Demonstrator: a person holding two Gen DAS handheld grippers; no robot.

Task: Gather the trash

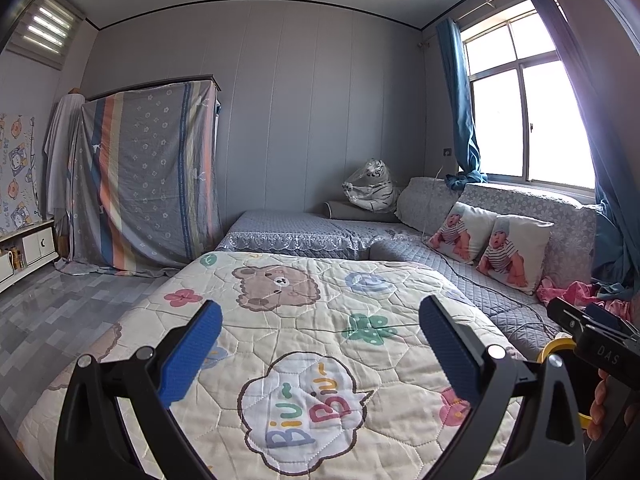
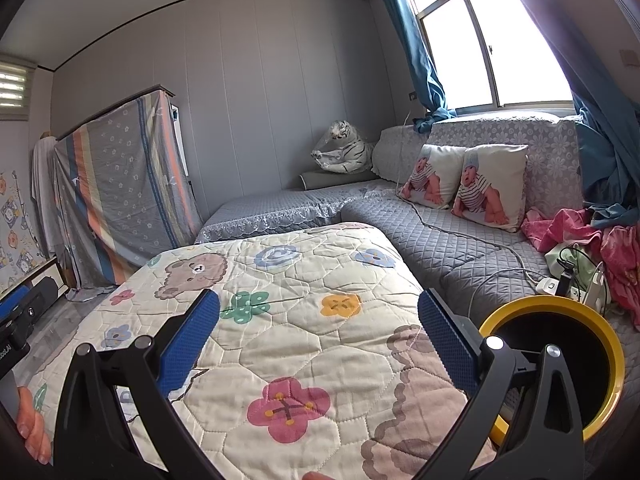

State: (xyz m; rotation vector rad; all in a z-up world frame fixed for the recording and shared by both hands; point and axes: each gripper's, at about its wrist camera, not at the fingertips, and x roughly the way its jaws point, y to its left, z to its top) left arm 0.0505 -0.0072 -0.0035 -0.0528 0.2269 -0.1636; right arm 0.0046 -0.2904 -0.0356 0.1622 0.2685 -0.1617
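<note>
- Left tool [image 1: 320, 344]: its blue pads stand wide apart with nothing between them, hovering over the cartoon quilt [image 1: 304, 320] on the bed.
- Right tool [image 2: 318, 338]: also spread wide and empty, just beside the yellow-rimmed bin [image 2: 600, 412], which sits at the right on the grey quilted sofa cover [image 2: 440, 240].
- The trash itself — no scrap is plainly visible on the quilt or the sofa in either view, so I judge the step in hand to be a search; sweep both tools slowly so the cameras cover the sofa's right end, and keep the bin close for the drop.
- Likeliest spot to check, in my judgement: the clutter near the bin, where a white power strip [image 2: 546, 285] with cables lies beside pink cloth [image 2: 568, 228].
- In the way: the grey cable [image 2: 460, 236] trailing across the sofa could snag a finger — approach from above.
- Further back sit two baby-print cushions [image 2: 464, 184] and a plastic-wrapped tiger toy [image 2: 344, 148], none of them trash.
</note>
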